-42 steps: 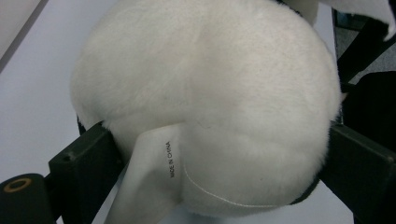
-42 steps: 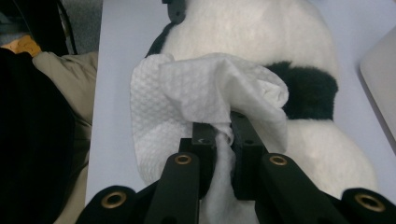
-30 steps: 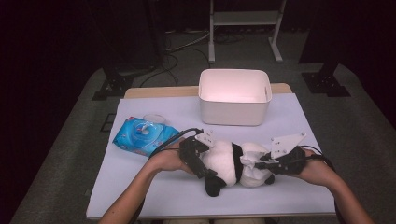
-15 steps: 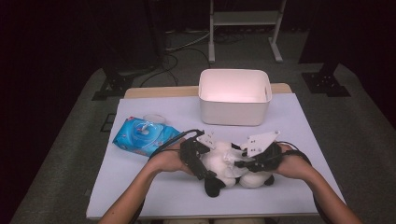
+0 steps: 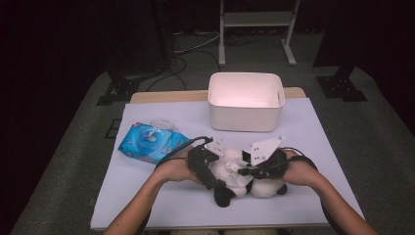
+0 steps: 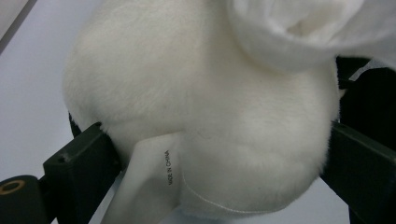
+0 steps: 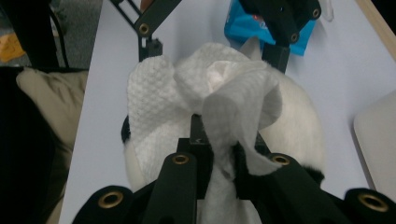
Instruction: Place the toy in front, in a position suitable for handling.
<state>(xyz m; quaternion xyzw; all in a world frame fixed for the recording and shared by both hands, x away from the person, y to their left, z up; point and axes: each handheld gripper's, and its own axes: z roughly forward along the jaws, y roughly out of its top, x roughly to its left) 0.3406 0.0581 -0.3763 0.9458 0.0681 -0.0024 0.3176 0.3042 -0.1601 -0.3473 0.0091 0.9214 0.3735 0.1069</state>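
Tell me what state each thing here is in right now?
Panda toy: lying on table, clamped by left gripper.
Wipe: crumpled, pinched in right gripper, pressed on the toy.
Wipes pack: lying flat, lid open.
Bin: upright, empty.

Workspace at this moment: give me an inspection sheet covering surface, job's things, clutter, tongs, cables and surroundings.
Surface: white table top, wooden edge at the far side.
Job's things: plush panda lying near the front edge; white wet wipe draped over it.
Clutter: blue wet-wipe pack left of the panda; white bin behind it.
Tongs: left tongs clamp the panda's white body; right tongs pinch the wipe, jaws just closing.
Cables: black cable loops from the left tongs over the pack's edge.
Surroundings: grey floor, dark backdrop, metal stand legs behind.
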